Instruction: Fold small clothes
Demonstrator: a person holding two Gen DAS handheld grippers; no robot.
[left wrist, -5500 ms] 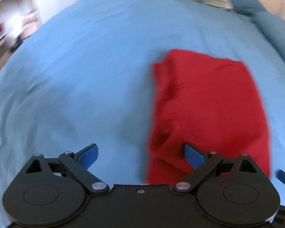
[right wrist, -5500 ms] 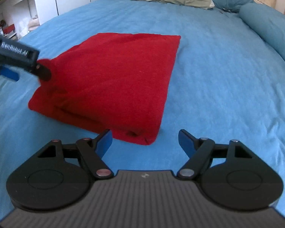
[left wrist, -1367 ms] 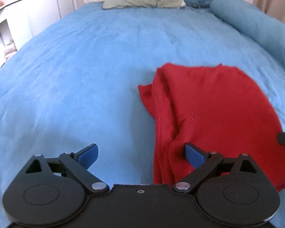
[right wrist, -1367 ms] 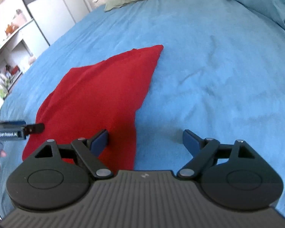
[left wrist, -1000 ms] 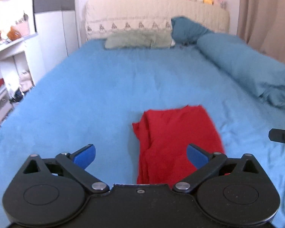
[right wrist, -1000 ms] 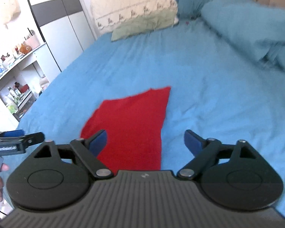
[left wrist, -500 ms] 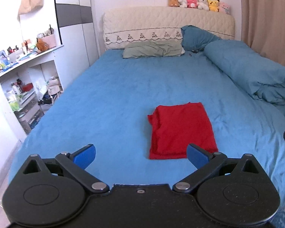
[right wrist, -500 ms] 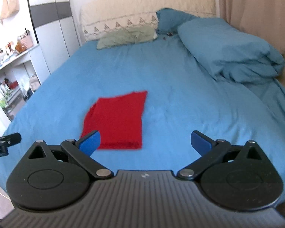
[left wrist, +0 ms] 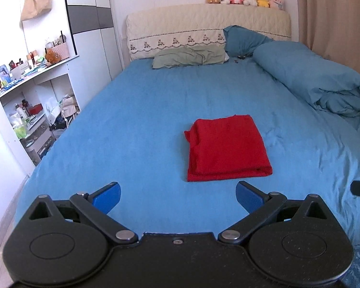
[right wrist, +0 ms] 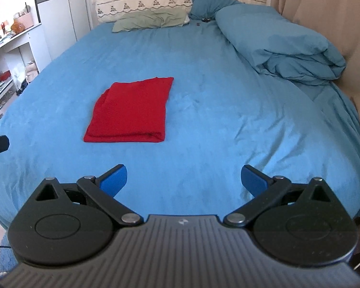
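Blue sheets cover the wide bed (left wrist: 144, 110) that fills this bedroom, a rolled blue duvet (left wrist: 312, 76) pushed along its right side and a green pillow (left wrist: 189, 57) at the far headboard, apparently to leave the middle free for folding. White shelves (left wrist: 33, 100) crowded with bottles stand at the left. On the bed's middle lies the red garment (left wrist: 225, 147), folded into a neat rectangle, its doubled edge nearest the cameras; the fold looks finished. Both tools are held well back from it: the left gripper (left wrist: 177, 195) and the right gripper (right wrist: 183, 178) each have jaws spread wide, grasping nothing.
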